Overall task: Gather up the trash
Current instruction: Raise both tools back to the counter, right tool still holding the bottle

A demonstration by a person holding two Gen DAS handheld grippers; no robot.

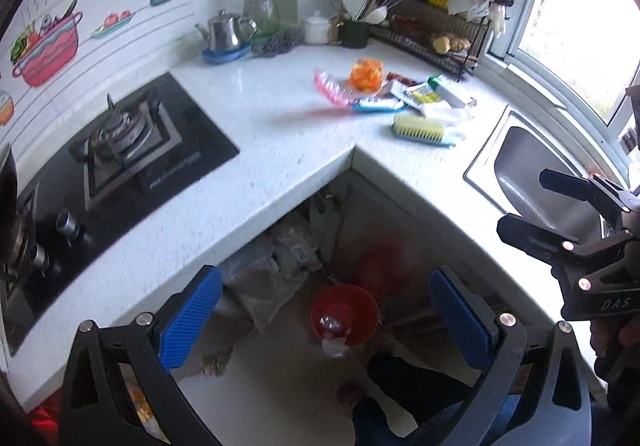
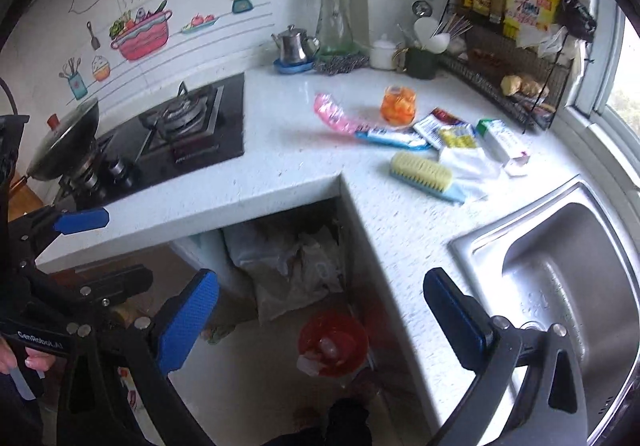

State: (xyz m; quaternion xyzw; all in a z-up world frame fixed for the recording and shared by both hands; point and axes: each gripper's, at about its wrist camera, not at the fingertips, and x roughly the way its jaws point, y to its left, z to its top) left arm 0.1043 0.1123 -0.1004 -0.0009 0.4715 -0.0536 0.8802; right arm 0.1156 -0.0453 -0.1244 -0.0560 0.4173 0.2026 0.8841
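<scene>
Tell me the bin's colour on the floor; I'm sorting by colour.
Red; the bin shows best in the left wrist view, below the counter corner.

Bare countertop (image 2: 296, 166) lies between the stove (image 2: 188, 130) and the wrapper pile (image 2: 436, 134). A scrub brush (image 2: 422, 172) fronts the pile; the rack (image 2: 516, 78) stands behind it.

The left gripper (image 1: 326, 320) is held with its blue-padded jaws spread wide and nothing between them, above a red bin (image 1: 345, 315) on the floor under the L-shaped white countertop (image 1: 260, 134). Wrappers (image 1: 412, 96), a pink packet (image 1: 330, 88), an orange cup (image 1: 367, 74) and a scrub brush (image 1: 420, 129) lie on the countertop. The right gripper (image 1: 524, 202) hovers by the steel sink (image 1: 520, 162), jaws apart.
</scene>
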